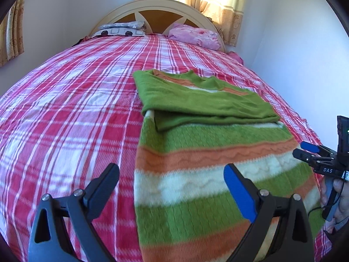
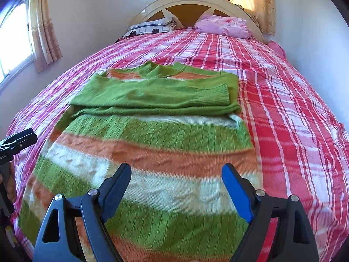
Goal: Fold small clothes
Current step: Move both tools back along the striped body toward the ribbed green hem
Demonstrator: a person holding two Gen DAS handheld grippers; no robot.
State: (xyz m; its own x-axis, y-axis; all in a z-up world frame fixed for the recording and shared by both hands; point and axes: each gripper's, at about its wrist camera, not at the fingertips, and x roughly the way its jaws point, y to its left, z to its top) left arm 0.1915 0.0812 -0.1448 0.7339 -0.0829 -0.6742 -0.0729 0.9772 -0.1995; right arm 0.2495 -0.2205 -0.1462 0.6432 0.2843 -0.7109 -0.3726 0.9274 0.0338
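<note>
Left gripper (image 1: 172, 187) and right gripper (image 2: 176, 185) both hang wide open, holding nothing, over the striped green-orange-white sweater (image 2: 152, 144) lying flat on the bed (image 2: 294, 109), its 2 sleeves folded across.

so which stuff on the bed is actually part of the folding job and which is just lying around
Part of the job:
- striped sweater, sleeves already folded across its chest
- left hand-held gripper, open
- right hand-held gripper, open

Just lying about:
- pink pillow
- patterned pillow
- plaid bedspread, only the work surface
- curtains
</note>
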